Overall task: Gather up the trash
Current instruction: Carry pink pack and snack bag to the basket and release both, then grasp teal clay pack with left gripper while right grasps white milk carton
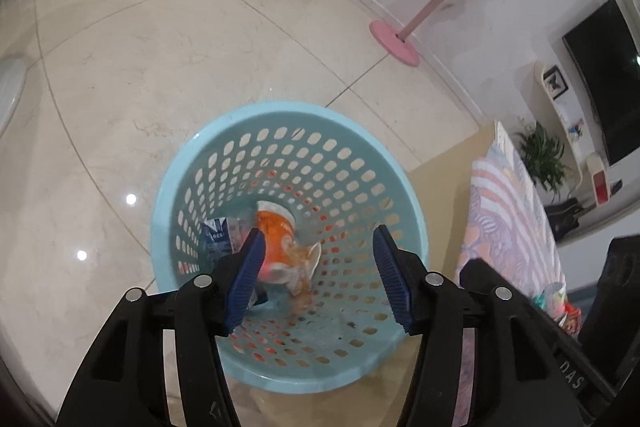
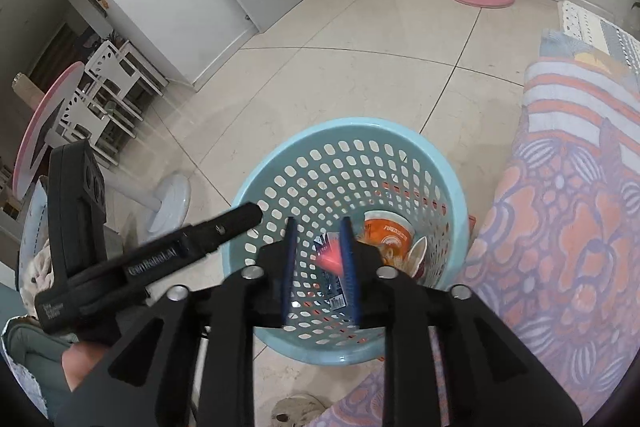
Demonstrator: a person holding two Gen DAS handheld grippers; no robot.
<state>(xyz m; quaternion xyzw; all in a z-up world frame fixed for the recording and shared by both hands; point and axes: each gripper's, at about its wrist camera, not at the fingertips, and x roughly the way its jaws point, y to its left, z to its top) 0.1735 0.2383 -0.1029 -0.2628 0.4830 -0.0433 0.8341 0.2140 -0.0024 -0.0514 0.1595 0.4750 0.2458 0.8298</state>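
Two grippers hang over one light-blue perforated basket (image 1: pixel 288 163) standing on pale floor tiles (image 1: pixel 160 67), just beside a patterned orange-and-purple cloth (image 2: pixel 568 227). Trash lies in the basket bottom: an orange cup (image 1: pixel 276 227) on its side and a dark blue wrapper (image 1: pixel 216 237) touching it. Left gripper (image 1: pixel 318 273): jaws spread wide, nothing between the pads. Right gripper (image 2: pixel 320 267): jaws narrowly apart, nothing clamped; a blurred red-pink scrap (image 2: pixel 331 259) shows in the gap, contact not determinable.
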